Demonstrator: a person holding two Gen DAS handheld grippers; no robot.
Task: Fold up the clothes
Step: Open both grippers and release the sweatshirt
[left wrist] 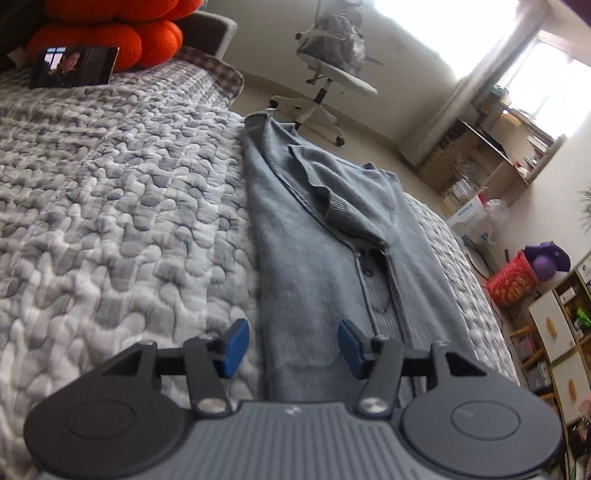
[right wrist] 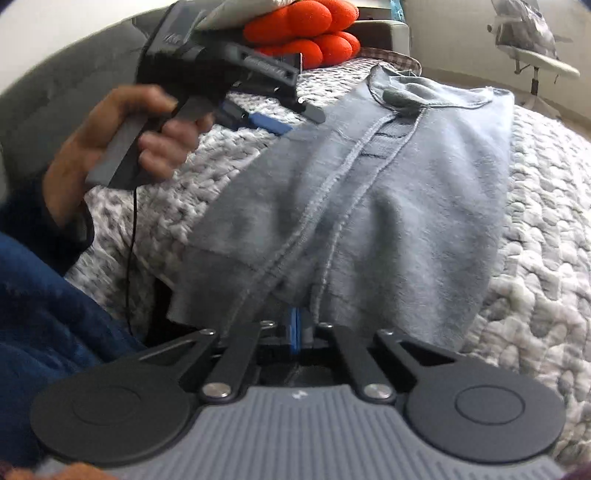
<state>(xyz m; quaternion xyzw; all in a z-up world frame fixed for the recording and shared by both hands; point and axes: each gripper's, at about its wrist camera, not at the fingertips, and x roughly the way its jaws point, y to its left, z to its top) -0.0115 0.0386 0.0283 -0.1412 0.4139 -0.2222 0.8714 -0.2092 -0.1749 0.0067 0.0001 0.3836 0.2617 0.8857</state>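
Cardigan (left wrist: pixel 321 236), one, grey-blue knit, lies lengthwise on the quilted bedspread (left wrist: pixel 110 192) near the bed's edge, partly folded with one sleeve (left wrist: pixel 332 199) laid back over the body and the button placket showing down the middle. Two grippers in play. Left gripper (left wrist: pixel 290 349) hovers above the near end of the cardigan with its two blue pads (left wrist: pixel 234 347) well apart and nothing between them, fabric visible through the gap; in the right wrist view the same gripper sits at upper left, held by one hand (right wrist: pixel 122 147) on its grey handle, a thin black cable hanging from it. Right gripper (right wrist: pixel 295 328) has its pads drawn nearly together at the cardigan's near edge; the cloth drapes straight over the tips and appears pinched there, though the exact contact is covered by fabric. One dark-blue sleeve (right wrist: pixel 44 314) of the person fills the lower left of that view. At the head of the bed: two orange lobed cushions (left wrist: pixel 129 33) stacked, one tablet (left wrist: pixel 74 66) propped against them with its screen lit. Beyond the bed, one white office chair (left wrist: pixel 332 70), wooden shelves (left wrist: pixel 491 155) under the window, one red tin (left wrist: pixel 513 284) on the floor
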